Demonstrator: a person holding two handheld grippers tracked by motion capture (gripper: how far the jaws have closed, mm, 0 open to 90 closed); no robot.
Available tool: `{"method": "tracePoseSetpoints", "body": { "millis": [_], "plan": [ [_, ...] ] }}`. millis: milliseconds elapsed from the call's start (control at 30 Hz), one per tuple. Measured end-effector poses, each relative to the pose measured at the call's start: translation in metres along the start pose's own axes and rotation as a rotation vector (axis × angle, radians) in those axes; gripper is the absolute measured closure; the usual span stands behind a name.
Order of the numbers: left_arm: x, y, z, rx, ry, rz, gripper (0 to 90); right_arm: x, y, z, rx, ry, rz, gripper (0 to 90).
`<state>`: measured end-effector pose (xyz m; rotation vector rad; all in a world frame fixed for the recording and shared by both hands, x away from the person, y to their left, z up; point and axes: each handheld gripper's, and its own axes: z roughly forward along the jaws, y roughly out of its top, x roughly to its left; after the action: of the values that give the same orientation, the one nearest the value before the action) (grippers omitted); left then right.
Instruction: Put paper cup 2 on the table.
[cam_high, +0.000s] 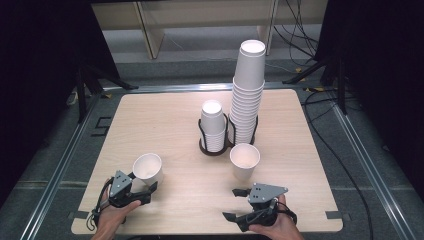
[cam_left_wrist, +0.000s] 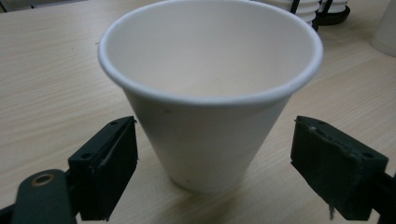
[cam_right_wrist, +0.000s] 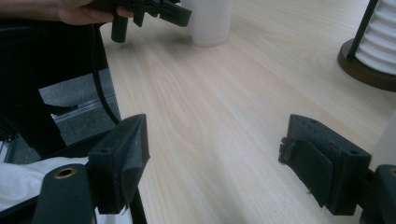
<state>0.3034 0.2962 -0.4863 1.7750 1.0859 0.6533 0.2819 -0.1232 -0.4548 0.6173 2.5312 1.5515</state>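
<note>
Standing on the wooden table (cam_high: 165, 120), beyond both tongs, two cup stacks (cam_high: 247, 95) fill a dark holder (cam_high: 212, 149). A single cup (cam_high: 244, 161) sits just ahead of the right gripper (cam_high: 235, 204), jaws released. The left gripper (cam_high: 145, 187) brackets another cup (cam_left_wrist: 210, 93), spread, not touching. No writing is readable.

Light wood tabletop (cam_high: 165, 120), rounded corners. Dark two-ring cup holder (cam_high: 212, 148) sits near center: short stack of white cups (cam_high: 213, 125) in the left ring, tall stack (cam_high: 247, 95) in the right. Two loose white cups stand upright on the tabletop: one near left (cam_high: 148, 169), one just in front of the holder (cam_high: 244, 161).
</note>
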Motion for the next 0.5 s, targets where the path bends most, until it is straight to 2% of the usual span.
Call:
{"method": "tracePoseSetpoints", "body": {
  "millis": [233,300,333,433,467,500],
  "plan": [
    [0.003,-0.004,-0.025,0.003,0.017,-0.061,14.7,0.001,0.0,0.0,0.004,-0.003,0.002,22.9],
    [0.002,-0.006,-0.03,-0.003,0.013,-0.068,14.7,0.0,-0.001,0.0,0.007,-0.009,0.005,22.8],
    [0.002,-0.006,-0.035,0.012,0.015,-0.065,14.7,0.0,-0.001,-0.001,0.012,-0.012,0.012,22.8],
    [-0.001,-0.01,-0.042,-0.015,-0.018,-0.073,14.7,-0.002,-0.004,-0.006,0.016,-0.03,0.041,22.6],
    [-0.002,-0.01,-0.045,-0.013,-0.022,-0.073,14.7,-0.003,-0.005,-0.007,0.001,-0.041,0.028,22.6],
    [-0.004,-0.011,-0.048,-0.021,-0.04,-0.072,14.7,-0.003,-0.006,-0.01,0.007,-0.042,0.047,22.6]
  ]
}}
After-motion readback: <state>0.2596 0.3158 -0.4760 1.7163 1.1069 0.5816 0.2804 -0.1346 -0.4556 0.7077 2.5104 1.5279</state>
